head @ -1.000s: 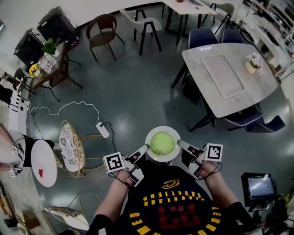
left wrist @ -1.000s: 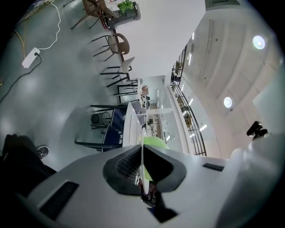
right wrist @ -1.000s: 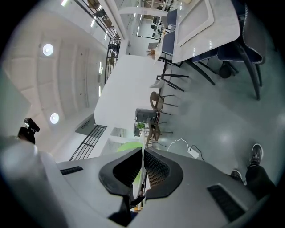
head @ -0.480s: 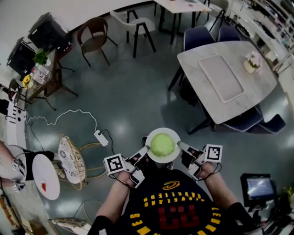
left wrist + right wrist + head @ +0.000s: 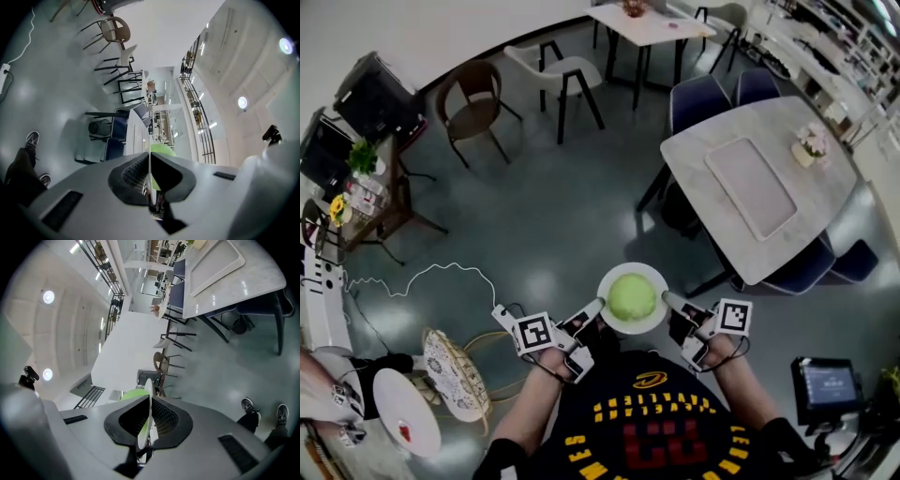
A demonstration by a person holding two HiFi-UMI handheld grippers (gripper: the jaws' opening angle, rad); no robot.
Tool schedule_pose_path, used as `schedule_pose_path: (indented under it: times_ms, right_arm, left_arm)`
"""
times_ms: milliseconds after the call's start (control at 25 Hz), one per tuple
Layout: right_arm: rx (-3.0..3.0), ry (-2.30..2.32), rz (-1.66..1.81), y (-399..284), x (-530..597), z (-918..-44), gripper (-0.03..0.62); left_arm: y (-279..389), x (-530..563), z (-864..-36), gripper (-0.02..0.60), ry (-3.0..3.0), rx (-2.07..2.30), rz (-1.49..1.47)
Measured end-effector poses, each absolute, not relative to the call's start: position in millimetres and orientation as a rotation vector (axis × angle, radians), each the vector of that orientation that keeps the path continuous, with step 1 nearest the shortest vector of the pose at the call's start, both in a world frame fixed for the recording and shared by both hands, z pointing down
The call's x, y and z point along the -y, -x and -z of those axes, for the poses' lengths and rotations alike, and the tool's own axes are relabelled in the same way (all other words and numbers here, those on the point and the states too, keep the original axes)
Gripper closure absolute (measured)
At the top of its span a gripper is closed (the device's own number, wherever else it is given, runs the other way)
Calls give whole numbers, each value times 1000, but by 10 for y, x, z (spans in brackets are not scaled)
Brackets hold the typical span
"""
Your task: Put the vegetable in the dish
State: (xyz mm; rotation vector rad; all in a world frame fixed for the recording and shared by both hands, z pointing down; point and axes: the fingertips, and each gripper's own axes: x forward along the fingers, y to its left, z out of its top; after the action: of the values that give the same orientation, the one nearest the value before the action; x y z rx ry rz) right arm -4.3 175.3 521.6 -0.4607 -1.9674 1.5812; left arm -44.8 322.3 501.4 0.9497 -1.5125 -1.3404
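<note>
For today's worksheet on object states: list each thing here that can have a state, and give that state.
dish: held in the air by its rim.
vegetable: lying in the dish.
left gripper: shut on the dish's rim.
right gripper: shut on the dish's rim.

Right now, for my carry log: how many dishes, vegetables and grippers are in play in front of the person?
dish: 1
green vegetable: 1
grippers: 2, left gripper and right gripper, both clamped on the dish rim
Total: 4
</note>
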Motion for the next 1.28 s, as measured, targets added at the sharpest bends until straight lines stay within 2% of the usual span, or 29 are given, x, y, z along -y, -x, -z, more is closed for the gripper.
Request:
schedule_pose_path:
  times_ms: [240, 640, 920, 1280]
  right_arm:
    - [1982, 411, -1591, 455, -1956, -5241, 577]
    - [1972, 346, -1584, 801, -2134, -5299, 577]
    - [1960, 312, -1568, 1006, -2007, -5396, 577]
    - [1968, 422, -1540, 1712, -1634, -5289, 577]
  left_arm:
    - [934, -3408, -5050, 571, -967, 1475, 1324]
    - [1317, -3562, -5184, 571, -973, 1412, 1333]
    - [1537, -3443, -5236, 571, -971, 1406, 1325]
    - [2135, -3110, -5174, 571, -953, 1470, 1359]
